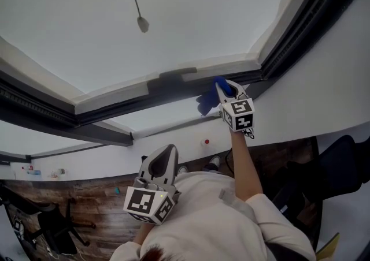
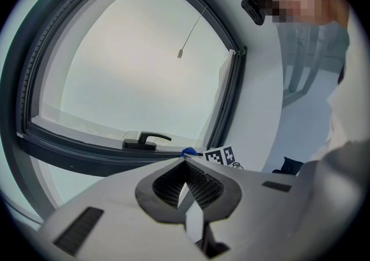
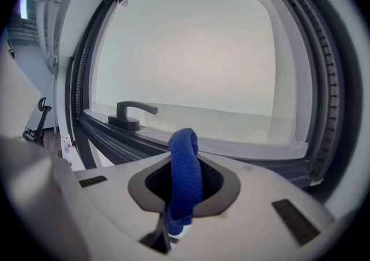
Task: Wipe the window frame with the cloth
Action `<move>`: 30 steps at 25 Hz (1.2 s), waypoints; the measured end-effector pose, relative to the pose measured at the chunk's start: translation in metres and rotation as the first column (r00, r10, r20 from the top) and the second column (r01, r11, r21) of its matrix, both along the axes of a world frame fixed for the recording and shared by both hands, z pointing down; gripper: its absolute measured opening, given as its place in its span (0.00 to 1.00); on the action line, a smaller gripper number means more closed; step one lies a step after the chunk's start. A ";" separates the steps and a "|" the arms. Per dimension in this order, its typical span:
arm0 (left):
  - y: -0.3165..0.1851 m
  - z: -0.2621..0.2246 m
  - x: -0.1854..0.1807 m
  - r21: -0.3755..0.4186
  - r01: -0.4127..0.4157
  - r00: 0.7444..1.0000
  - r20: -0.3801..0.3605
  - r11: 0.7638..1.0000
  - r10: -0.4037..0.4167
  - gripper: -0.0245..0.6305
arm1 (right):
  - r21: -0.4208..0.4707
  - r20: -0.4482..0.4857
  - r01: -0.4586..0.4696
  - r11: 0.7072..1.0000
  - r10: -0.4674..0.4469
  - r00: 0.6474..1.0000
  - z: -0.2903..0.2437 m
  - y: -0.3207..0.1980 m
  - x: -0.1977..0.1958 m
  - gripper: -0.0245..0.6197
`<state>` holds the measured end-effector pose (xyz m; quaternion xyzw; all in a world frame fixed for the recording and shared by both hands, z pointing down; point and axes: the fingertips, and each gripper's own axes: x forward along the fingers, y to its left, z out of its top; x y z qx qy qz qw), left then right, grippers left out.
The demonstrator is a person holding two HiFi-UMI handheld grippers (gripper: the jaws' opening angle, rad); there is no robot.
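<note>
1. I am looking at the cloth (image 3: 184, 150) first. It is deep blue with a fine woven texture, and it is bunching into a thick folded loop that is standing up out of the right gripper (image 3: 186, 180). The jaws are clamping narrowly on its lower part.
2. The head view is showing the same cloth (image 1: 207, 103) hanging left of the right gripper (image 1: 227, 89), right up at the frame (image 1: 173, 89). I cannot tell whether it is touching the frame.
3. The left gripper (image 2: 185, 164) is holding nothing. Its ribbed pads (image 2: 202, 182) are meeting at the tips. In the head view, the left gripper (image 1: 165, 159) is hanging lower and nearer my body, well apart from the frame.
4. Beyond the right jaws, a dark handle (image 3: 130, 112) is sitting on the frame's (image 3: 231, 159) lower rail, left of the cloth.
5. The left gripper view is giving me what the right one is not. The right gripper's marker cube (image 2: 220, 155) and a tip of blue cloth (image 2: 188, 152) are showing at the rail, just right of the handle (image 2: 144, 138).
6. Only the head view is showing a pale sleeve (image 1: 231, 213), the wooden floor (image 1: 87, 196) and a dark chair (image 1: 52, 225) below.
7. Farthest off, a thin cord with a small weight (image 1: 142, 23) is hanging in front of the pale glass (image 1: 173, 0).
</note>
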<state>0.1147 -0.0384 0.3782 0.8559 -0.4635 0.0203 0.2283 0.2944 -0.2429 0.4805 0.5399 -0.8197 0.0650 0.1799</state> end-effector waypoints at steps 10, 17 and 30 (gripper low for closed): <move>0.000 0.001 0.011 -0.004 0.018 1.000 0.008 1.000 -0.018 0.04 | -0.001 0.001 -0.011 1.000 0.011 1.000 0.000 -0.003 0.021 0.12; -0.003 -0.001 0.018 0.007 0.036 0.999 0.014 0.999 -0.036 0.04 | 0.003 0.005 -0.017 1.000 0.017 1.000 0.000 -0.004 0.034 0.12; -0.005 -0.003 0.027 0.018 0.060 0.998 0.019 0.998 -0.061 0.05 | 0.004 0.009 -0.024 1.000 0.024 1.000 0.001 -0.006 0.052 0.12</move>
